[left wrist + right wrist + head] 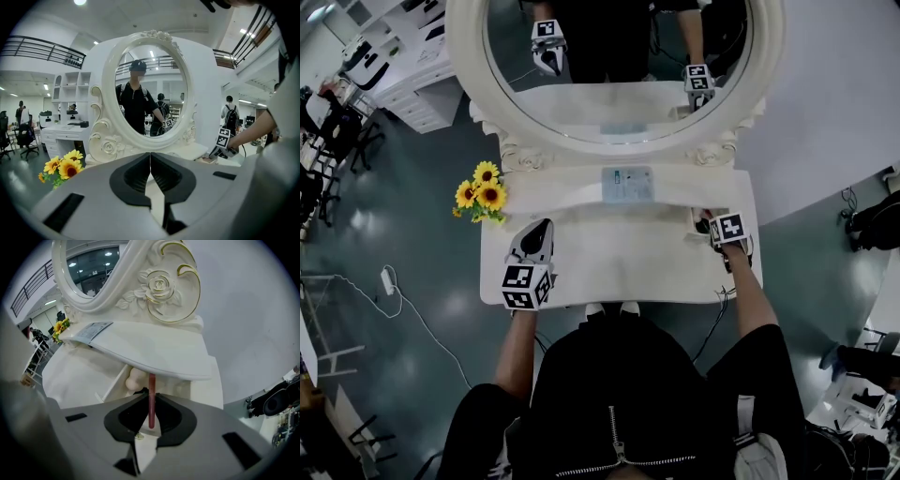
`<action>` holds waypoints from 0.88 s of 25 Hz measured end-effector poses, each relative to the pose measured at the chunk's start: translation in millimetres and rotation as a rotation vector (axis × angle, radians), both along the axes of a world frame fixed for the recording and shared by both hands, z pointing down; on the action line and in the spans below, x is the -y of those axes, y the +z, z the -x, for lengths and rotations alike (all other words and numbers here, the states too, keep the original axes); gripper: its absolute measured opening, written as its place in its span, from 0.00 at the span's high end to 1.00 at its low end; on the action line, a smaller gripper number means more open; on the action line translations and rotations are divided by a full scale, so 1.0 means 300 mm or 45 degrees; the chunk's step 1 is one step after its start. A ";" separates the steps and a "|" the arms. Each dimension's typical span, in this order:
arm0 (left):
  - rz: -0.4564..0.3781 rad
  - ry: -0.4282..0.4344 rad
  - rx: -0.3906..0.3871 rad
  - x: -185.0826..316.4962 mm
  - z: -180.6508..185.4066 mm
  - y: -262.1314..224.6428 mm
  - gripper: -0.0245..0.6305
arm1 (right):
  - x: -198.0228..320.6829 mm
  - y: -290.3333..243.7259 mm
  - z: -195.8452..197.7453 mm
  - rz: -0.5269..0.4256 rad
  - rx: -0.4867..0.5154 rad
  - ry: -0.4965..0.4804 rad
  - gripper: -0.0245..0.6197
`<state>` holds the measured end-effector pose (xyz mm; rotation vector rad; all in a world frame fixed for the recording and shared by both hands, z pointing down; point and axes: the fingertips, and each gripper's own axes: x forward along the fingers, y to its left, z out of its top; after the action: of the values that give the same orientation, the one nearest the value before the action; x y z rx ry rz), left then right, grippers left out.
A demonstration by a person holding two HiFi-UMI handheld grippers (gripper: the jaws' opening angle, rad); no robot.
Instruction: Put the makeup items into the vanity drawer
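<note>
My right gripper point(151, 401) is shut on a thin pink-red makeup stick point(151, 386) that stands upright between the pads. It hangs over the open vanity drawer point(110, 385), just under the shelf's edge. A beige makeup sponge point(135, 379) lies inside the drawer. In the head view the right gripper point(707, 225) is at the tabletop's back right, by the drawer point(697, 216). My left gripper point(544, 227) hovers over the table's left half, shut with nothing in it; its jaws point(150, 161) meet in the left gripper view.
The white vanity point(619, 267) carries an oval mirror point(614, 66) with an ornate frame. A printed card point(628, 184) lies on the raised shelf. Sunflowers point(483, 194) stand off the left edge. Cables lie on the floor at left and right.
</note>
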<state>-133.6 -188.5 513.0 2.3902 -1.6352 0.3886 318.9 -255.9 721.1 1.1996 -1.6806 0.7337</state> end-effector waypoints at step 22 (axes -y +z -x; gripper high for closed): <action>-0.072 0.107 -0.024 0.047 -0.086 -0.046 0.93 | -0.049 -0.398 0.228 -0.628 0.503 0.099 0.95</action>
<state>-107.7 -202.6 499.1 2.5029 -1.5615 0.3370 250.5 -241.1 601.8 1.5363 -2.2419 0.6504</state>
